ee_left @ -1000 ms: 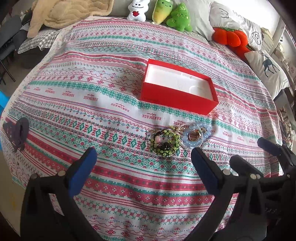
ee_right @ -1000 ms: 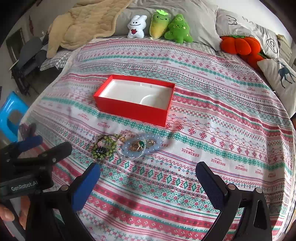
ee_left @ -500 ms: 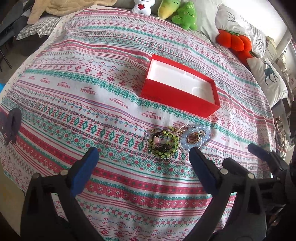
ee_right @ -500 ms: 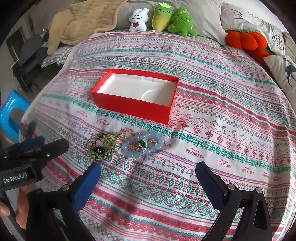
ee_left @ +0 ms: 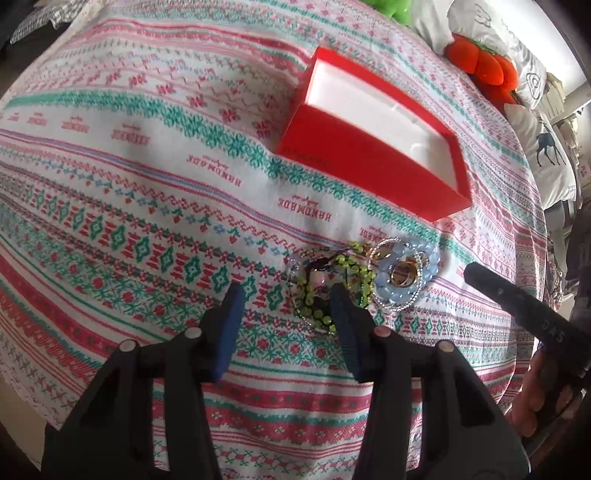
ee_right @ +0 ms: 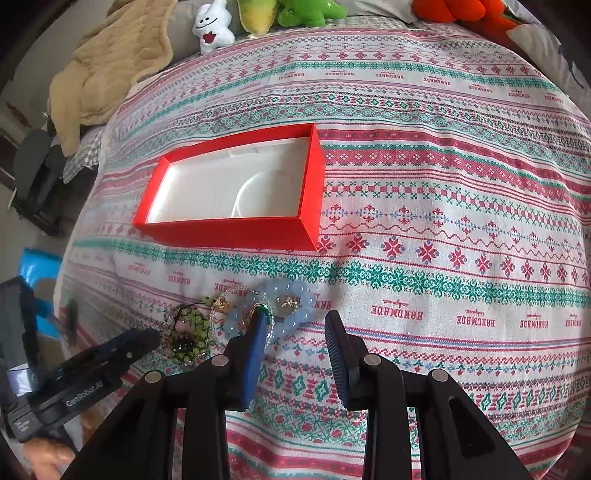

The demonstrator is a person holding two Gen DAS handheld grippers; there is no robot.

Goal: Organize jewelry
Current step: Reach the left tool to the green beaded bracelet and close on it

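A pile of jewelry lies on the patterned bedspread (ee_left: 147, 192) in front of an open red box (ee_left: 369, 177) with a white lining. A green bead bracelet (ee_left: 321, 280) overlaps a pale blue bead bracelet (ee_left: 391, 291) that rings some gold rings (ee_left: 404, 275). My left gripper (ee_left: 287, 295) hovers low over the green bracelet's left edge, jaws closing, pads pressing on nothing. My right gripper (ee_right: 295, 317) hangs over the blue bracelet (ee_right: 299, 317), jaws closing, with its right half between the fingers but untouched. The green bracelet (ee_right: 190, 328) and red box (ee_right: 229, 232) also show there.
Plush toys (ee_right: 212, 29) and a tan blanket (ee_right: 107, 66) lie at the bed's far end, orange plush (ee_left: 484, 66) and pillows (ee_left: 546, 147) at the right. A blue stool (ee_right: 37, 266) stands beside the bed. Each gripper shows in the other's view, a hand beneath it.
Both grippers have dropped toward the jewelry and tilted further down. Their jaws have narrowed from wide open to roughly half. The jewelry and the box have not moved.
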